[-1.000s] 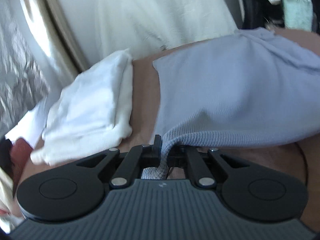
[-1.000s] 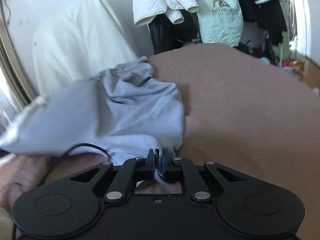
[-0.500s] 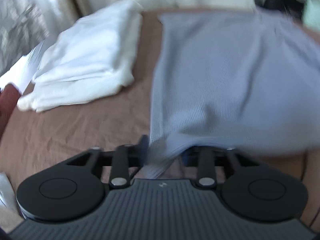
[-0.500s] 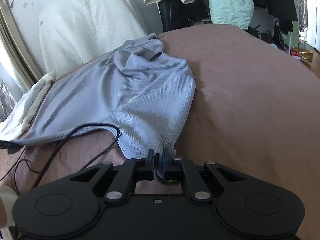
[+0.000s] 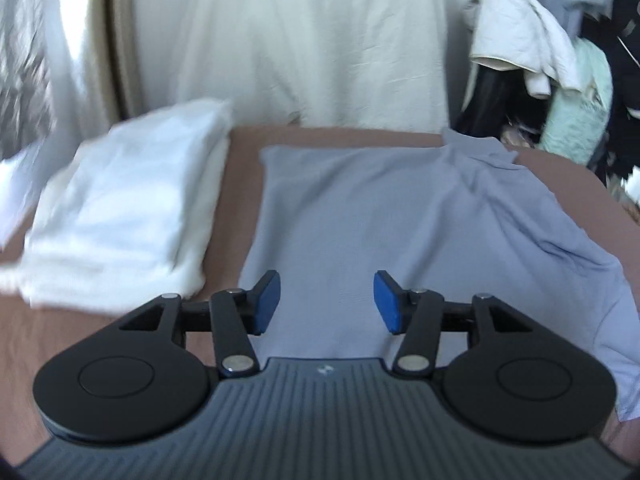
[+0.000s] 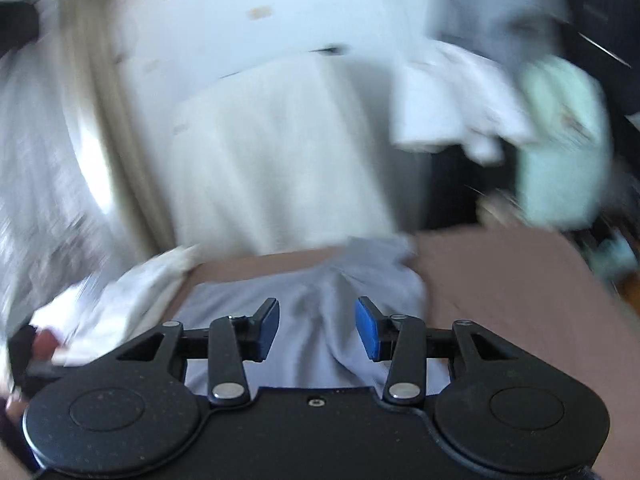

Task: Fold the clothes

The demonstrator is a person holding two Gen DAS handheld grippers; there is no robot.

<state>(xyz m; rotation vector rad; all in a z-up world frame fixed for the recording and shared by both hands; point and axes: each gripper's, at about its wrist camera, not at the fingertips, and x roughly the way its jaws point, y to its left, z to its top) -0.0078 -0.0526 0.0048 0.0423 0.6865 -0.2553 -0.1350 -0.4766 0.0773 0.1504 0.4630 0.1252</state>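
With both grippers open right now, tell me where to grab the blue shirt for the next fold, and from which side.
Take the blue shirt by its straight left edge, coming in from the strip of bare brown bed between it and the folded white stack. That edge lies flat and clear, so the left gripper could likely slip one of its fingers under it. The rumpled right side looks harder to pinch cleanly.

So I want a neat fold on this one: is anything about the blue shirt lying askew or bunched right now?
Mostly flat, but not all. The shirt lies smooth on the brown bed along its left side, while its right side is rumpled, with creases running from the collar down to the right edge. Both tongs are open and clear of it.
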